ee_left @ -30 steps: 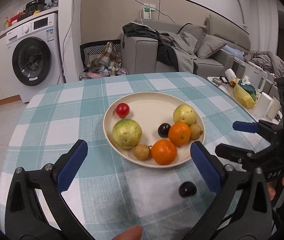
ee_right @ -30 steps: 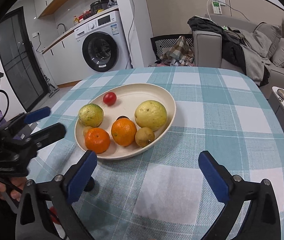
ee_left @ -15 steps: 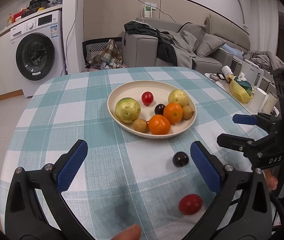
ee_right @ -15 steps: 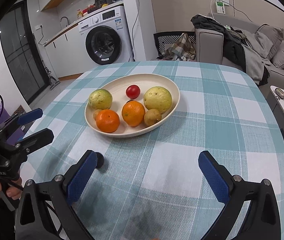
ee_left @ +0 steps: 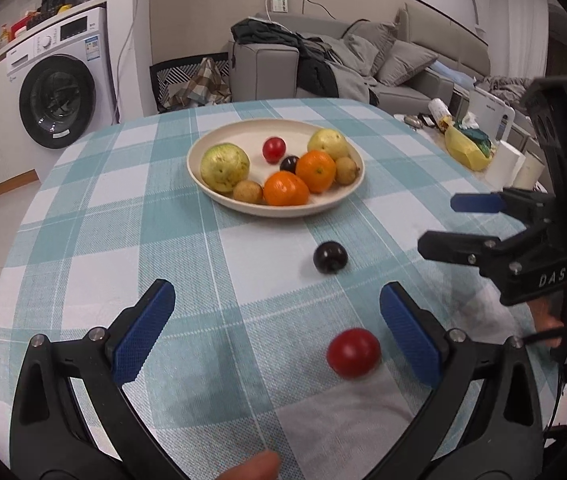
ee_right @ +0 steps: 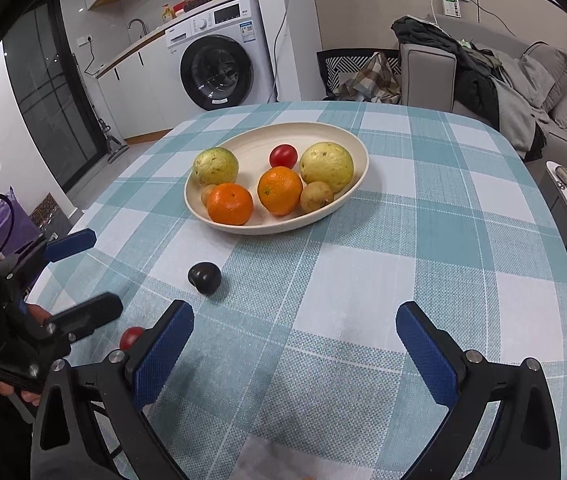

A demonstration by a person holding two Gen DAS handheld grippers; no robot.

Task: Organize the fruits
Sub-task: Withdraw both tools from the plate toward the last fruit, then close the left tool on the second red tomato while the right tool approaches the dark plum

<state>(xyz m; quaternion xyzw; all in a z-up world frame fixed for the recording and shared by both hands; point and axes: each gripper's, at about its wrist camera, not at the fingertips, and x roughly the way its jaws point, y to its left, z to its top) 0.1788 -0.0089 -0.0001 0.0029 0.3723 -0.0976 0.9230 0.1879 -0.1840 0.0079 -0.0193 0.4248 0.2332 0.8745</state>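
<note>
Washing machine (ee_right: 219, 70) behind checked tablecloth (ee_right: 423, 240); cluttered sofa (ee_left: 363, 68).

White washing machine (ee_right: 219, 68) left, grey sofa (ee_left: 403, 68) right.

In the right wrist view, the loose red tomato (ee_right: 131, 336) on the tablecloth shows only as a small sliver; the right gripper's near finger (ee_right: 162, 354) covers the rest. In the plate (ee_right: 357, 184), 1 small brown fruit (ee_right: 206, 194) is mostly hidden behind the left orange (ee_right: 230, 203), and the dark plum seen from the left wrist view (ee_left: 289, 163) is fully blocked here. In the left wrist view the loose red tomato (ee_left: 353, 353) is blurred at its edges. A fingertip (ee_left: 253, 468) is cut off by the bottom edge. Labels on the washing machine (ee_left: 59, 96) are too small to read.
</note>
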